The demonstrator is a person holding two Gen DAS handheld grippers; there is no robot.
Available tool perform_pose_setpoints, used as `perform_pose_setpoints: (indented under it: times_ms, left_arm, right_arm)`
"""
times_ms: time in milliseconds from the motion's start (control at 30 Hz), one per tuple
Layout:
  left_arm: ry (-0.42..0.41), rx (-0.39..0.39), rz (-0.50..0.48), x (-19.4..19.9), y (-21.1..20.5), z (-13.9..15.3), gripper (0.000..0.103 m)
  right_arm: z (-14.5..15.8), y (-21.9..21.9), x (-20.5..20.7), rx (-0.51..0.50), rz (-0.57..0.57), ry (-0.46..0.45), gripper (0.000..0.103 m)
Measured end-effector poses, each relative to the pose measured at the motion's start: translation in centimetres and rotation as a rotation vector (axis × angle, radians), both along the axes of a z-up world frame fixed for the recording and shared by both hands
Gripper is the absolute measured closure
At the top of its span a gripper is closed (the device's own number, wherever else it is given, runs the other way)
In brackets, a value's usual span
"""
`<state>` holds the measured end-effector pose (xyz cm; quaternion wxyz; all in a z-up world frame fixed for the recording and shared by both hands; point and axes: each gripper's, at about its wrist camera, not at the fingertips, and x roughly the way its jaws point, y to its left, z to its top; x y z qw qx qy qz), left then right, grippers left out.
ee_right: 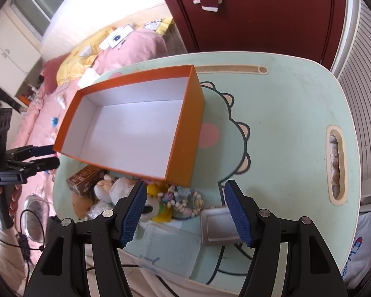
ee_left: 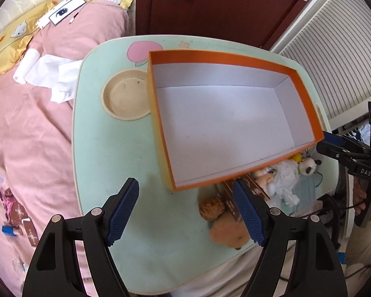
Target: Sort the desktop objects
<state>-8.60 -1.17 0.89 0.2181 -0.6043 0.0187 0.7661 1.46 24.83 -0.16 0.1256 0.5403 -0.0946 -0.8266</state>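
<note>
From the left wrist, the left gripper (ee_left: 186,212) hangs wide open and empty over a mint counter (ee_left: 106,148), where an orange box (ee_left: 222,113) sits with plush toys (ee_left: 279,178) heaped at its near edge. From the right wrist, the right gripper (ee_right: 185,212), also wide open and empty, hovers above a bead bracelet (ee_right: 185,201), a metal tin (ee_right: 217,225) and a clear case (ee_right: 170,250).
</note>
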Motion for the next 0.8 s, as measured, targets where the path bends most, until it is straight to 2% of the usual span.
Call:
perform_pose_setpoints:
  times_ms: [167, 400, 533, 633, 700, 800]
  left_arm:
    - [-0.023, 0.029, -0.012, -2.9, 1.4, -1.1, 0.025]
    - [-0.037, 0.066, 0.007, -7.2, 2.8, -2.0, 0.025]
    - [-0.041, 0.072, 0.004, -7.2, 2.2, -2.1, 0.025]
    - [-0.032, 0.087, 0.009, -6.4, 1.2, -1.1, 0.025]
    - [0.009, 0.100, 0.027, -5.6, 0.3, 0.8, 0.025]
    - [0.155, 0.097, 0.128, -3.3, -2.0, 5.1, 0.025]
  right_arm:
    - [-0.6, 0.1, -3.1, -0.009, -0.027, -0.015, 0.038]
    - [0.0, -0.4, -7.1, -0.015, -0.033, 0.007, 0.038]
    - [-0.2, -0.4, -7.6, -0.030, -0.036, -0.006, 0.038]
    - [-0.2, -0.2, -7.3, -0.042, -0.036, -0.023, 0.038]
    - [0.3, -0.1, -6.8, -0.055, -0.033, -0.027, 0.038]
    - [2.4, 0.0, -5.1, -0.052, -0.033, 0.015, 0.038]
